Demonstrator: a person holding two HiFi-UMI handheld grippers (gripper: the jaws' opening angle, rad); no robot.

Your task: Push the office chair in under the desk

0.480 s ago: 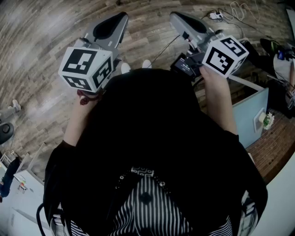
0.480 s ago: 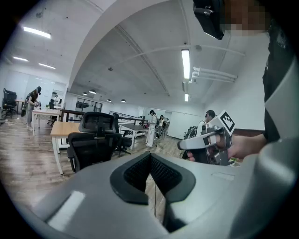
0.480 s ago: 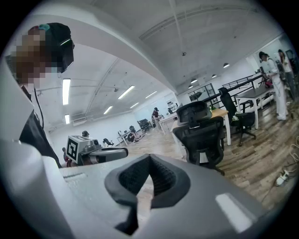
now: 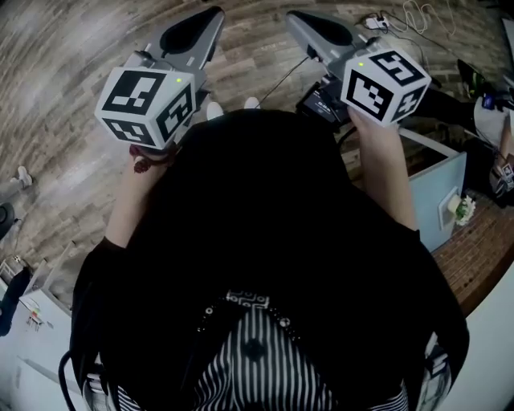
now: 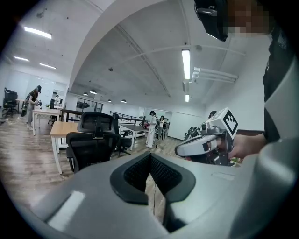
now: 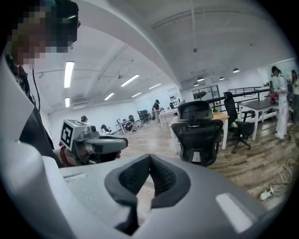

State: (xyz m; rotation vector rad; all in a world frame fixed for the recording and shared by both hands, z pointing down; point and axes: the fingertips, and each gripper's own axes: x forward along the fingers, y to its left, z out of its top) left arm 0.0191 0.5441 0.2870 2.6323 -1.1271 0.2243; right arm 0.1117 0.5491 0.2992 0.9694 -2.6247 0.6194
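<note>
- Head view: left gripper (image 4: 214,18) and right gripper (image 4: 295,18) are raised side by side over the wood floor (image 4: 72,72), upper frame.
- Gripper views alone show both jaws pressed together, empty.
- Only they show the office chair (image 5: 91,145), mid-frame, beside its desk (image 5: 61,129).

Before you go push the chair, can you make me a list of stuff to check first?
1. Left hand-held gripper shut with nothing in it: ok.
2. Right hand-held gripper shut with nothing in it: ok.
3. Office chair in sight: ok, it stands ahead by the wooden desk.
4. Grippers touching the chair: not ok, both are held up in the air, well short of it.
5. Way across the floor free: cannot tell, a thin cable lies on the boards just ahead of the person.
6. Chair already tucked under the desk: cannot tell from this far.
</note>
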